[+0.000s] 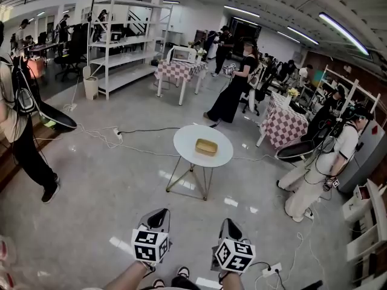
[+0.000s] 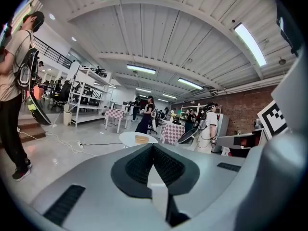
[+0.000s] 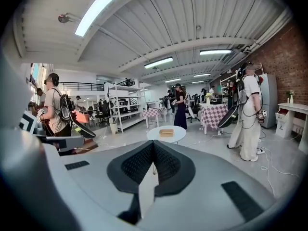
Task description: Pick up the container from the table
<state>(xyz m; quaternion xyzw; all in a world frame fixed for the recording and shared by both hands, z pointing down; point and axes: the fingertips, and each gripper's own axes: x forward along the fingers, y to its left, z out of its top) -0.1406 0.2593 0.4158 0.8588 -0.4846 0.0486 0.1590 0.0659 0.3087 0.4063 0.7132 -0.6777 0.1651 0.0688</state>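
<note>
Head view: the round white table (image 1: 184, 139) stands mid-floor, far of both tools and well apart from them. The container (image 1: 206, 146), a small tan rectangular box, sits approx. at the centre of the tabletop w/ nothing else on it. The left gripper (image 1: 159, 217) & right gripper (image 1: 230, 227) are held low at the near edge, side by side, marker cubes up. My read is that the step in hand is the approach, w/ no reach begun. To do it well:
- Walk up close first, minding the black cable (image 1: 148, 129) on the floor left of the table.
- Part one tool's jaws before it gets to the box.
- Come in level & close gently across the box's width or on one wall.
- Go easy, since the thin-legged table looks easy to nudge.

Left gripper view: the pads are pressed together w/ nothing between them. The container (image 2: 141, 139) shows just above the jaw tips, far off, on the tabletop.

Right gripper view: same here, jaws together & empty. The container (image 3: 166, 133) lies straight ahead on the table, far.

Hard to tell:
- The box is too small in every view to say if it's lidded, what it's made of, or what's in it.
- The gripper bodies hide most of the table legs in both gripper views.
- The person's forearms are cut off at the head view's bottom edge.
</note>
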